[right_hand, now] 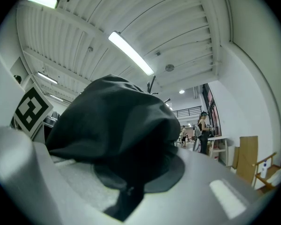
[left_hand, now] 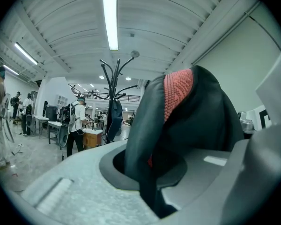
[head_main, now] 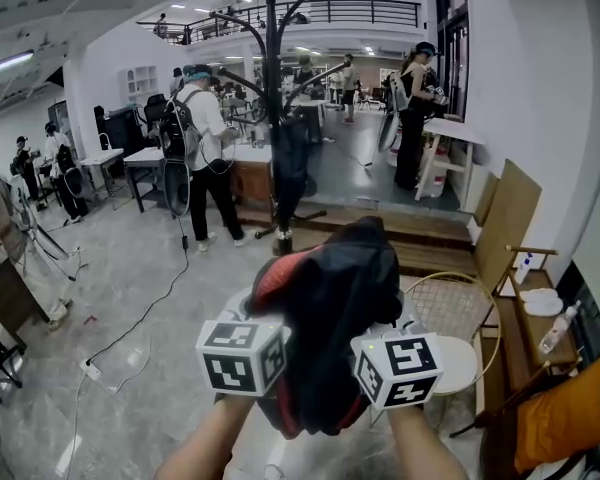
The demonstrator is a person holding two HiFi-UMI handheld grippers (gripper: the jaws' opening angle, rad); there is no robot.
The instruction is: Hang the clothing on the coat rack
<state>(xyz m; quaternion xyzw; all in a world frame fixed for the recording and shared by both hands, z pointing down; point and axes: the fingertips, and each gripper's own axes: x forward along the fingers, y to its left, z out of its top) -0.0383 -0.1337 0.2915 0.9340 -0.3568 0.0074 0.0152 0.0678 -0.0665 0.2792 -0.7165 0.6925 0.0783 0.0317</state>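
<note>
While the rack stands well ahead, the bunched jacket is held up, clamped by the left tongs and by the right tongs.

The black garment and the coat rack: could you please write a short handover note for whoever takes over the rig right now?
Left gripper: shut on the black garment.
Right gripper: shut on the same garment.
The garment, red on the inside, is bunched up between the two grippers, close in front of the person.
The coat rack stands farther ahead, with a dark item hanging on it.
Done: garment held in both grippers.
Left: carry it to the rack and hang it on a free hook.
</note>
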